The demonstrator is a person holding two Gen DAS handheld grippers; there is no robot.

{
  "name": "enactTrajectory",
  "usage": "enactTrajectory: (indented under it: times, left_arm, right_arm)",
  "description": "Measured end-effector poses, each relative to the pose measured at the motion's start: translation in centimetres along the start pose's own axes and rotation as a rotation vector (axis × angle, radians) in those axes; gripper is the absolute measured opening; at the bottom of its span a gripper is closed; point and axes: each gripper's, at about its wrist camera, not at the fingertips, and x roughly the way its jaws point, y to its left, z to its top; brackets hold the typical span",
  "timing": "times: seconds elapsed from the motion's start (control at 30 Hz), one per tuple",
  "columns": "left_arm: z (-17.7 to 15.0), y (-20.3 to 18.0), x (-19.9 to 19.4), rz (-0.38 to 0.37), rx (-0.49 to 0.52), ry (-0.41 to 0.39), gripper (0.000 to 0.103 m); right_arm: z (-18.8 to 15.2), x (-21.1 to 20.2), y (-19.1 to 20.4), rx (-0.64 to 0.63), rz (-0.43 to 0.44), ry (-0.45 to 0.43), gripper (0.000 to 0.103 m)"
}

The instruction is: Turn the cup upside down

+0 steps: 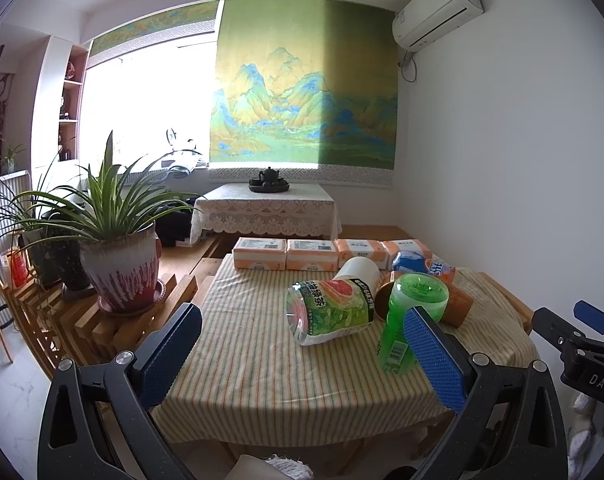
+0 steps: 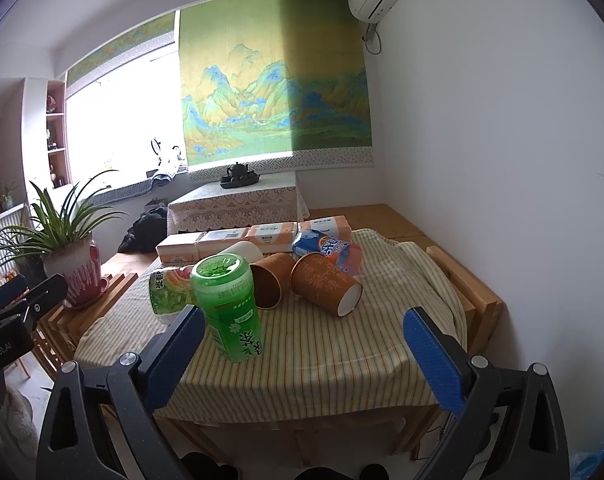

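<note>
Two brown paper cups lie on their sides on the striped tablecloth (image 2: 321, 352). One cup (image 2: 325, 284) shows its white inside toward the right front. The other cup (image 2: 272, 280) lies just left of it, mouth toward me. In the left wrist view a brown cup (image 1: 459, 302) is partly hidden behind the green bottle (image 1: 413, 312). My left gripper (image 1: 302, 320) is open over the table's near edge, holding nothing. My right gripper (image 2: 302, 318) is open too, empty, in front of the cups.
A green bottle (image 2: 230, 308) stands bottom-up near the front. A labelled bottle (image 2: 166, 288), a white cup (image 2: 246, 254) and a blue-orange bottle (image 2: 325, 250) lie around the cups. Tissue packs (image 1: 286, 254) line the far edge. A potted plant (image 1: 120, 276) stands left.
</note>
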Motion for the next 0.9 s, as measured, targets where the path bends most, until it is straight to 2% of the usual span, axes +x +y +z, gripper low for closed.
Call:
enactTrajectory:
  times: [0.8,0.9]
  left_arm:
    - [-0.6,0.1,1.1,0.009,0.011,0.018,0.102]
    - [-0.9,0.1,2.0,0.024,0.019,0.062,0.102]
  right_arm:
    - [-0.2,0.8,0.1,0.006,0.007,0.003,0.098]
    - [-0.3,1.3,0.2,0.011,0.008,0.014,0.098]
